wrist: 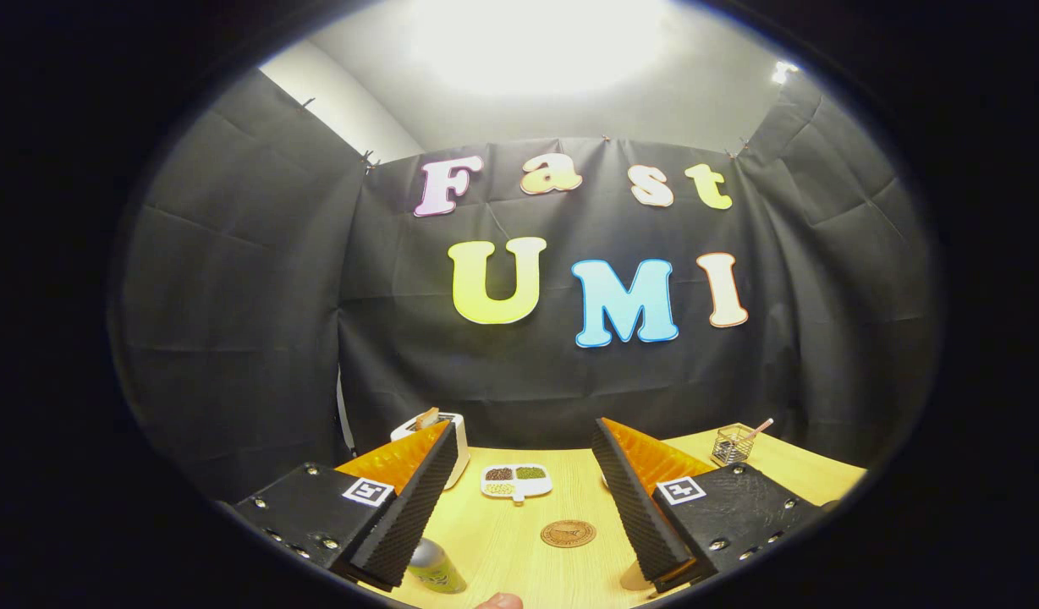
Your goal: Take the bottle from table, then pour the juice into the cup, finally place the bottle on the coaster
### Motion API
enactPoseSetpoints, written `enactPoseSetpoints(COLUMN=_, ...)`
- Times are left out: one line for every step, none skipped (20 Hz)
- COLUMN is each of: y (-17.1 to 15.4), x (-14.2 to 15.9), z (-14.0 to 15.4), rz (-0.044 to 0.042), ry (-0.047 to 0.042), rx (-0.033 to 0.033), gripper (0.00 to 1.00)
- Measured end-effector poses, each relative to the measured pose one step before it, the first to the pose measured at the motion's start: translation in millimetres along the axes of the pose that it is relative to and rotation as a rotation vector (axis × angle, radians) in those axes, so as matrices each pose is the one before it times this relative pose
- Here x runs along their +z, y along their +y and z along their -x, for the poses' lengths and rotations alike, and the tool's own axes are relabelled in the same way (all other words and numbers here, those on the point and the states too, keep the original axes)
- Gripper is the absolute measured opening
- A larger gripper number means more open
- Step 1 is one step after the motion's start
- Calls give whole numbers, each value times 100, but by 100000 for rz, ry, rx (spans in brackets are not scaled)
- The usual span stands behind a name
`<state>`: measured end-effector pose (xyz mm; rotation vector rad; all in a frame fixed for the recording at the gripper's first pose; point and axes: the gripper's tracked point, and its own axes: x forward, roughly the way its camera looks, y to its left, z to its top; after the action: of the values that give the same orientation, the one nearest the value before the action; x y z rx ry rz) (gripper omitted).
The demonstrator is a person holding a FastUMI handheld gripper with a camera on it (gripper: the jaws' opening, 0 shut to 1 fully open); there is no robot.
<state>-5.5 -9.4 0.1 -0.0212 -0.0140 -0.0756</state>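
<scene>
Gripper (519,507) poised over the table (503,541), fingers spread wide and holding nothing.

The bottle (435,565) lies at about seven o'clock, just beside the left finger, apparently tipped on its side; the coaster (568,533) sits between the fingers, ahead.

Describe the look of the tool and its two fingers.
The tool has two wedge-shaped fingers with orange shells and black ridged foam pads on their inner faces. Each sits on a black block studded with silver screws and bearing a white square with a black coded marker. No cables show.
</scene>
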Motion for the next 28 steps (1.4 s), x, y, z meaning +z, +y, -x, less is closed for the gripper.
enactPoseSetpoints(y=-35, x=-98, z=25, rz=-139, ry=111, rx=-755, gripper=98)
enactPoseSetpoints(y=-65, x=-59, z=-3, rz=-52, ry=-181, rx=-800, gripper=98)
enactPoseSetpoints(y=128, x=-72, z=4, rz=343, ry=-55, rx=-351, gripper=98)
enactPoseSetpoints(y=113, x=-119, z=-19, rz=885, ry=-35, rx=-413, gripper=98)
enactPoseSetpoints(y=182, x=-304, z=12, rz=803, ry=59, rx=16, gripper=98)
enactPoseSetpoints(y=296, x=-218, z=-80, rz=716, ry=240, rx=198, gripper=98)
enactPoseSetpoints(y=341, x=-346, z=-59, rz=524, ry=267, rx=384, gripper=98)
enactPoseSetpoints(y=475, x=-272, z=12, rz=413, ry=90, rx=668, gripper=98)
enactPoseSetpoints(y=442, x=-331, z=-109, rz=315, ry=156, rx=868, gripper=98)
enactPoseSetpoints(y=520, x=-382, z=-37, rz=194, ry=436, rx=694, gripper=98)
enactPoseSetpoints(y=406, x=-457, z=-120, rz=199, ry=494, rx=362, gripper=98)
enactPoseSetpoints(y=520, x=-380, z=-45, rz=-39, ry=650, rx=837, gripper=98)
enactPoseSetpoints(y=609, x=-551, z=-27, rz=-10, ry=569, rx=841, gripper=98)
enactPoseSetpoints(y=622, x=-330, z=24, rz=-27, ry=534, rx=1272, gripper=98)
enactPoseSetpoints(y=685, x=-534, z=-216, rz=38, ry=599, rx=1172, gripper=98)
enactPoseSetpoints(y=627, x=-393, z=-160, rz=-15, ry=488, rx=1218, gripper=98)
enactPoseSetpoints(y=560, x=-607, z=-28, rz=-51, ry=912, rx=1191, gripper=98)
enactPoseSetpoints(y=649, x=-607, z=-81, rz=55, ry=894, rx=1114, gripper=98)
enactPoseSetpoints(y=668, x=-675, z=-261, rz=51, ry=1192, rx=1235, gripper=98)
enactPoseSetpoints(y=563, x=-777, z=-225, rz=278, ry=1678, rx=944, gripper=98)
enactPoseSetpoints(y=582, x=-740, z=-139, rz=397, ry=1332, rx=980, gripper=98)
enactPoseSetpoints(y=500, x=-676, z=-59, rz=210, ry=1456, rx=729, gripper=98)
enactPoseSetpoints(y=496, x=-696, z=-94, rz=-31, ry=1437, rx=704, gripper=98)
enactPoseSetpoints(y=402, x=-645, z=-172, rz=-31, ry=1224, rx=330, gripper=98)
enactPoseSetpoints(y=368, x=-667, z=-189, rz=97, ry=1177, rx=333, gripper=98)
enactPoseSetpoints(y=243, x=-525, z=-127, rz=397, ry=1167, rx=128, gripper=98)
enactPoseSetpoints(y=313, x=-612, z=-140, rz=463, ry=1131, rx=230, gripper=98)
enactPoseSetpoints(y=242, x=-523, z=-161, rz=433, ry=1318, rx=126, gripper=98)
